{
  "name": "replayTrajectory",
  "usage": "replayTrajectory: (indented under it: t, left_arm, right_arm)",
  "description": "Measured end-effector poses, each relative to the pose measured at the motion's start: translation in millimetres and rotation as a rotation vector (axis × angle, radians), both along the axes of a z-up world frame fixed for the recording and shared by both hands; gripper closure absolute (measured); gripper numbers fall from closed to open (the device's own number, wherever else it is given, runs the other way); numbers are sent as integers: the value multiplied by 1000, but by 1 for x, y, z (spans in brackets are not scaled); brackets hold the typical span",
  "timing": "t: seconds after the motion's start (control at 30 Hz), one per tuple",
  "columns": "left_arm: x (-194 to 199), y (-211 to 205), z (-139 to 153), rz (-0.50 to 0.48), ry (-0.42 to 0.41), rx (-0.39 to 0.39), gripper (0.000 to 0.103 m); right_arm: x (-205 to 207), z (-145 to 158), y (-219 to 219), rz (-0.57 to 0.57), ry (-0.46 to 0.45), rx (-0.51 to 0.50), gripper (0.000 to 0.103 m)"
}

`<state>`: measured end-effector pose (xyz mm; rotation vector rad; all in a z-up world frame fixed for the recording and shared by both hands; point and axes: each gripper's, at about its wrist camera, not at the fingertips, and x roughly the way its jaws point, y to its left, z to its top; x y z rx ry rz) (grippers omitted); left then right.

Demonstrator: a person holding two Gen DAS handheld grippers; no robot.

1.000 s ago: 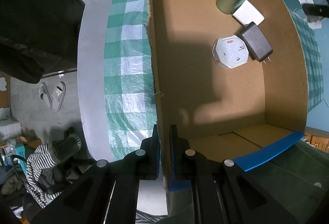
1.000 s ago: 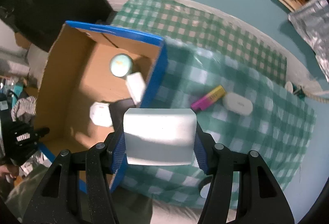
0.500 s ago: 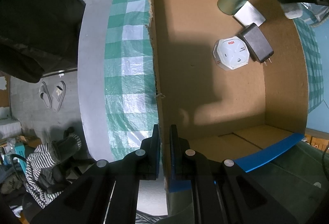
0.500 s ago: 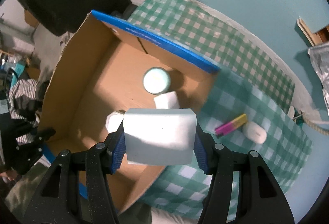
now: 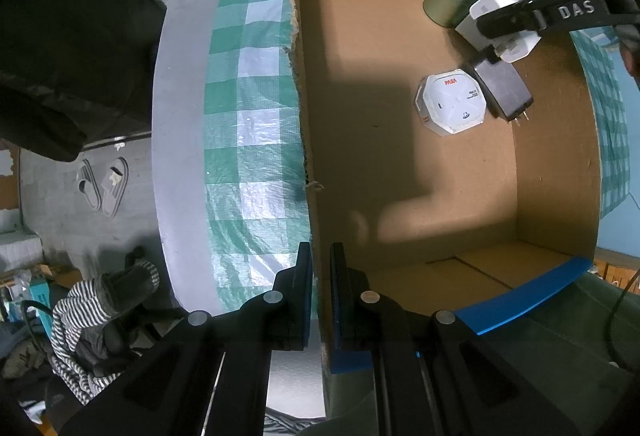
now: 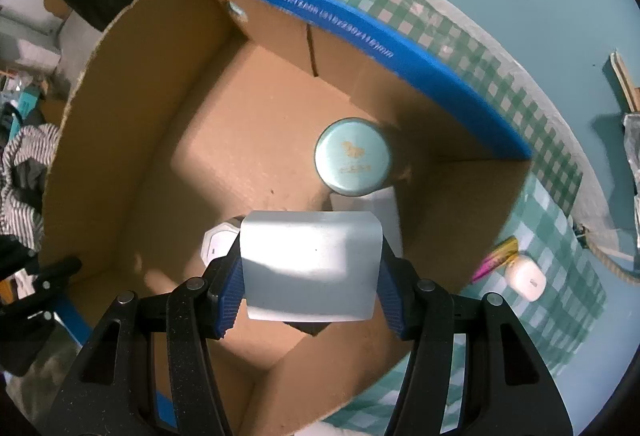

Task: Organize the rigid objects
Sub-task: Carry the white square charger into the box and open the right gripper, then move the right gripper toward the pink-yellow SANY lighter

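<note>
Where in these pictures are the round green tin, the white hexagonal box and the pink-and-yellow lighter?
round green tin [image 6: 352, 155], right wrist view, on its lid.
white hexagonal box [image 5: 452, 103], left wrist view, on its top face.
pink-and-yellow lighter [image 6: 495, 260], right wrist view, on its body.

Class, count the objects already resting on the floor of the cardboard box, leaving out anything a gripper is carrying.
4: a teal tin in the far corner, a white flat block beside it, a black adapter, and a white hexagonal box. The carried white block may hide more.

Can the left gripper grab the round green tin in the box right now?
Probably not. The left gripper is shut on the cardboard box wall, holding it, and the green tin stands at the far corner, with the right gripper and its white block hovering there.
</note>
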<state>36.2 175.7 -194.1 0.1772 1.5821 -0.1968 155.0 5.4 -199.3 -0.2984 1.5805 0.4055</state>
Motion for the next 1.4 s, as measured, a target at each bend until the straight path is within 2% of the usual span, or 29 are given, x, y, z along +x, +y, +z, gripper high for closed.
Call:
replayTrajectory:
  t: [0.33, 0.43, 0.57, 1.07, 1.4]
  left_arm:
    - [-1, 2, -1, 9, 0, 0, 95]
    - [-1, 1, -1, 7, -1, -2, 95]
    - [-3, 1, -1, 6, -2, -1, 95]
    - [-4, 1, -2, 5, -3, 2, 95]
    - [-5, 0, -2, -1, -5, 5, 95]
  right_arm:
    - [1, -9, 4, 3, 13, -15, 44]
    - [2, -3, 5, -8, 6, 19, 42]
    - [0, 7, 8, 6, -23, -5, 42]
    - [-4, 55, -12, -56, -80, 51, 42]
    - [-7, 68, -29, -100, -98, 65, 42]
